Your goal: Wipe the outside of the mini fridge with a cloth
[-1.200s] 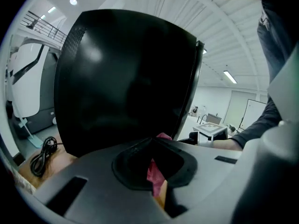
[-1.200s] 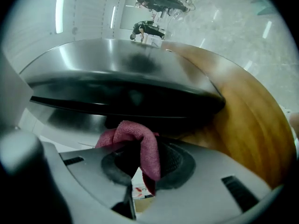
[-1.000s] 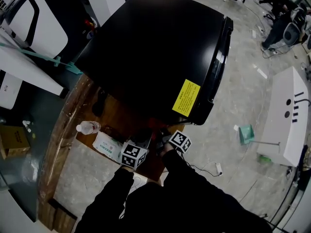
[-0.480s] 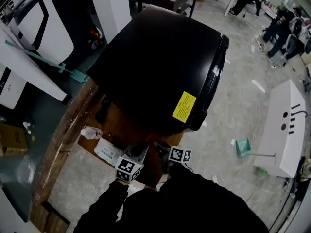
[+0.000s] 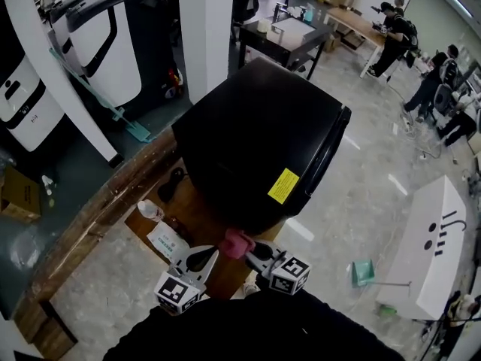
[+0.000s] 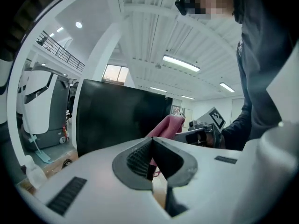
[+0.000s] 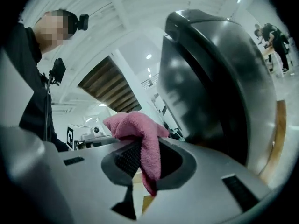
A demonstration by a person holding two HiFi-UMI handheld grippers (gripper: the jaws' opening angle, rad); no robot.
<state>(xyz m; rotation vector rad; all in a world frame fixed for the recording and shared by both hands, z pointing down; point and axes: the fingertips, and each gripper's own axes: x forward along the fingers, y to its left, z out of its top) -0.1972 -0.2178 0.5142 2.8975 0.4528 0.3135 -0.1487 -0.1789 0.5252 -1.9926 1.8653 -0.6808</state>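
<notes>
The black mini fridge [image 5: 263, 141] stands on a wooden platform and carries a yellow sticker [image 5: 284, 185] on its near side. A pink cloth [image 5: 237, 243] sits just below the fridge's near corner, pinched in my right gripper [image 5: 249, 250]. In the right gripper view the cloth [image 7: 135, 127] bunches over the shut jaws [image 7: 147, 146] and hangs between them, with the fridge's glossy wall [image 7: 210, 78] close on the right. My left gripper [image 5: 204, 259] is beside it on the left, its jaws [image 6: 152, 141] shut on nothing. The cloth [image 6: 166, 125] shows beyond them in front of the fridge [image 6: 121, 120].
The wooden platform [image 5: 113, 194] also holds a water bottle [image 5: 150, 210] and a white packet [image 5: 167, 241]. A white pillar [image 5: 207, 28] rises behind the fridge. A teal dustpan [image 5: 362, 271] and a white machine [image 5: 421, 254] are on the floor at right. People [image 5: 394, 21] are far back.
The head view has pulled back and up, so the fridge looks smaller. Both grippers have lifted, and the pink cloth now shows in the right gripper near the fridge's lower corner.
</notes>
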